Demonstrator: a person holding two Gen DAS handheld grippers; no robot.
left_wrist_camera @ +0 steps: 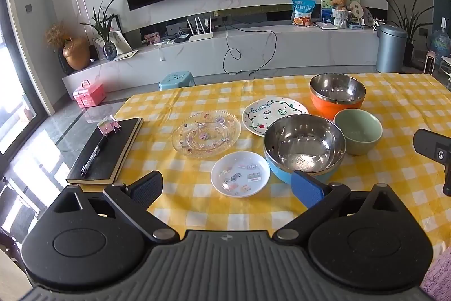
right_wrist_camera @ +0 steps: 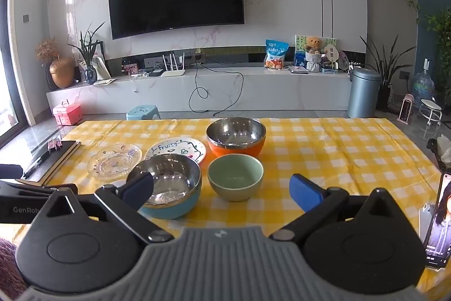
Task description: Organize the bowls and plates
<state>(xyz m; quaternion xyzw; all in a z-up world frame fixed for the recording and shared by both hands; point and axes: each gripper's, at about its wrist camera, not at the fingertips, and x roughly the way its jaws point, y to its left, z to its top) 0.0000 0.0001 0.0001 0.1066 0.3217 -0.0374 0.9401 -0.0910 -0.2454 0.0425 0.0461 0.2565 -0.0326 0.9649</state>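
— Between the spread-apart fingers of the left gripper [left_wrist_camera: 227, 186] lies the small white plate [left_wrist_camera: 240, 174], on the tablecloth [left_wrist_camera: 394, 168] — thin, probably slippery.

— Right gripper [right_wrist_camera: 222, 192], also released, faces the green bowl [right_wrist_camera: 235, 177]; grip its rim.

A yellow checked tablecloth [left_wrist_camera: 394, 165] covers the table, bearing three plates, three bowls and a notebook [left_wrist_camera: 108, 150]

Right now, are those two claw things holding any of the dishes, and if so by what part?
Nothing is held. The left gripper and right gripper are both open, above the yellow checked tablecloth, touching no dish.
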